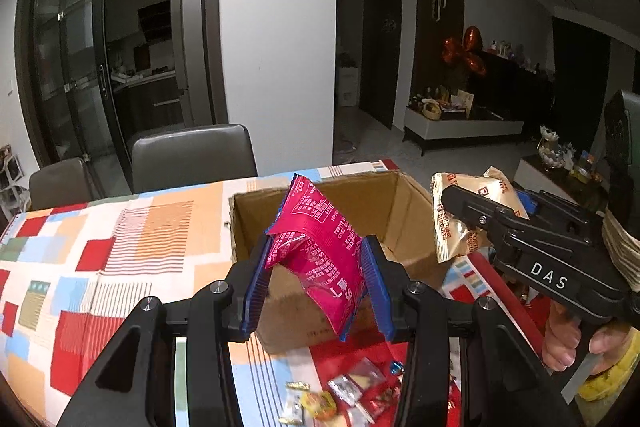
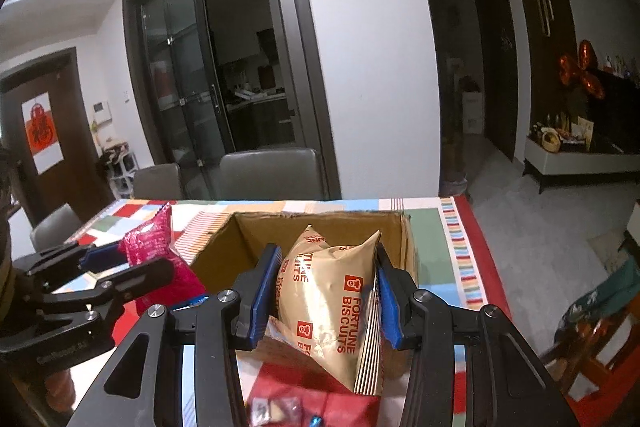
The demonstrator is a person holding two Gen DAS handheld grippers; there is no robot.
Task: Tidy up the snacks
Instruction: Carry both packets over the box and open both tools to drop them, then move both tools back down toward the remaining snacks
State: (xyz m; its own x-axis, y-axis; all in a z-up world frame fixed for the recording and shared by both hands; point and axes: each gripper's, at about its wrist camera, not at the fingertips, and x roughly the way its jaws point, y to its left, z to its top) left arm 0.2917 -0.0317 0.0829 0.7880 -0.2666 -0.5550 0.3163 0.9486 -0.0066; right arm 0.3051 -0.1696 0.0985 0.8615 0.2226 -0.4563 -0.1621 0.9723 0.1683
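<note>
My left gripper (image 1: 316, 267) is shut on a pink snack packet (image 1: 320, 251) and holds it in the air at the near edge of an open cardboard box (image 1: 384, 203). My right gripper (image 2: 326, 285) is shut on a gold Fortune Biscuits packet (image 2: 332, 307) and holds it in front of the same box (image 2: 248, 239). In the left wrist view the right gripper (image 1: 460, 211) with the gold packet (image 1: 456, 227) is to the right of the box. In the right wrist view the left gripper (image 2: 116, 263) with the pink packet (image 2: 156, 247) is to the left.
The box stands on a table with a patchwork cloth (image 1: 120, 247). Several small wrapped snacks (image 1: 344, 391) lie on the cloth below the grippers. Grey chairs (image 1: 192, 155) stand at the far side of the table. The table's right edge (image 2: 480, 267) borders open floor.
</note>
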